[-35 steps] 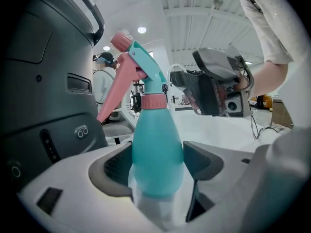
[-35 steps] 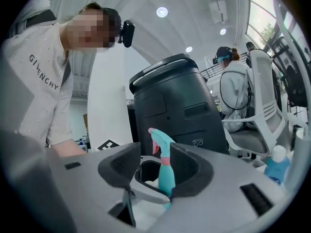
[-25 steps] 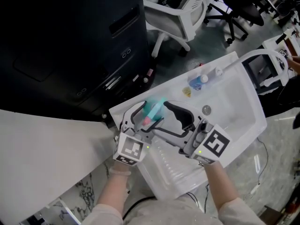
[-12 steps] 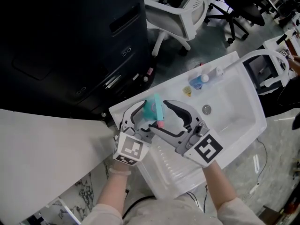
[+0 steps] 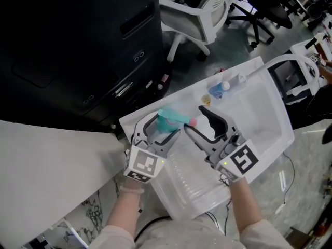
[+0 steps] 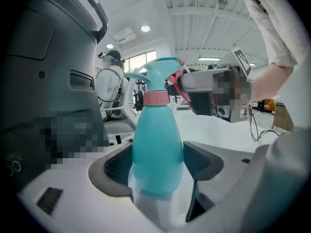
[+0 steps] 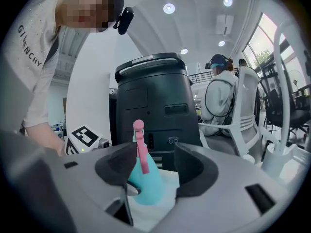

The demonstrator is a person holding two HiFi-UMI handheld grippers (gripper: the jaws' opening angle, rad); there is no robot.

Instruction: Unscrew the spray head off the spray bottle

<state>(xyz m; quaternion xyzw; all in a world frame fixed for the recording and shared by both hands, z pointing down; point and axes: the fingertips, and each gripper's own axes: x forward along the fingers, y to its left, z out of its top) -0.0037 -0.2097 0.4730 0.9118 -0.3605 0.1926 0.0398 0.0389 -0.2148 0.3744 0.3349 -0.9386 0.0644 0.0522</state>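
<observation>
A teal spray bottle (image 5: 167, 122) with a pink collar (image 6: 156, 98) stands upright in my left gripper (image 5: 158, 130), whose jaws are shut on its body (image 6: 158, 149). Its teal spray head (image 5: 175, 115) points its pink tip (image 5: 193, 122) toward my right gripper (image 5: 196, 119). In the right gripper view the pink trigger (image 7: 142, 152) and teal head (image 7: 146, 183) sit between the two jaws of the right gripper (image 7: 148, 166), close to the left one. Those jaws are closing, and neither pad presses on the head.
A white sink unit (image 5: 259, 113) lies under both grippers, with a drain (image 5: 228, 121) and a white faucet (image 5: 290, 61). A small blue-capped bottle (image 5: 219, 90) stands on its far rim. A big black machine (image 5: 78, 45) and a white chair (image 5: 197, 19) stand behind.
The spray head's pink tip has swung from pointing down toward me to pointing right. My right gripper has shifted right and up, and its jaws have drawn closer together. The left gripper has stayed put.
</observation>
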